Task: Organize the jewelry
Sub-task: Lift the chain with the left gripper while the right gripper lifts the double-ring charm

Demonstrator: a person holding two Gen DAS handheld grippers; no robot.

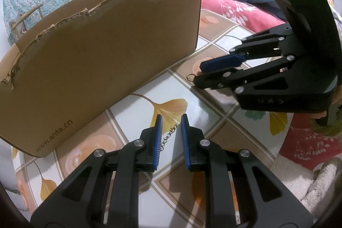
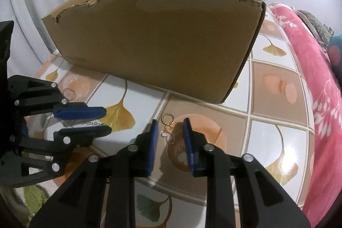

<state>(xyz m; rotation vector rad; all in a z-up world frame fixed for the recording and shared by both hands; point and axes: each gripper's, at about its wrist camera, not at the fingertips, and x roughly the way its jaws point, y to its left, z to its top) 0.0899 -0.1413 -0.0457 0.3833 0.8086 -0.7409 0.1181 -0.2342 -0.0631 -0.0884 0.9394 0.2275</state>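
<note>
My right gripper (image 2: 171,131) hovers narrowly parted over the earring (image 2: 167,129) on the worktop (image 2: 275,138); my left gripper (image 1: 171,129), equally narrow, straddles the chain (image 1: 168,135). The cardboard box (image 2: 154,44) blocks ahead.

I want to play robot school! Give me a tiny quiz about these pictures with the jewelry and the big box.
1. True or false: the gold earring lies on the table between the fingers of the right gripper.
2. What lies between the fingers of the left gripper? A) a watch B) a chain C) a spoon
3. Fill in: the top edge of the cardboard box is ____.
Key: 1 true; 2 B; 3 torn.
</note>
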